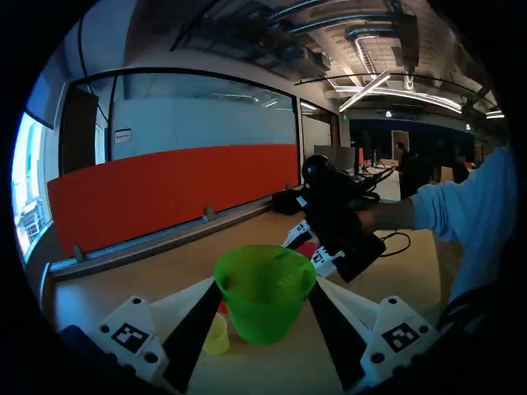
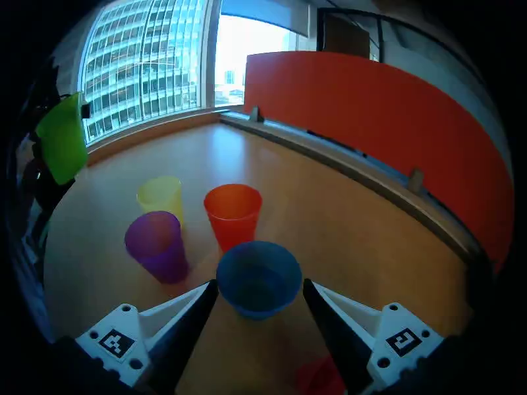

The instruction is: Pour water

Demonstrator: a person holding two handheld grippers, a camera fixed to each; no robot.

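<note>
The left gripper [image 1: 265,288] clamps an upright green cup [image 1: 265,296] and the right gripper [image 2: 259,284] clamps a blue cup [image 2: 258,275], possibly holding water; the green cup hangs well apart, up and left of the right gripper's fingers.

The green cup [image 1: 265,293] and a finger hide part of the yellow cup [image 1: 217,334].
</note>
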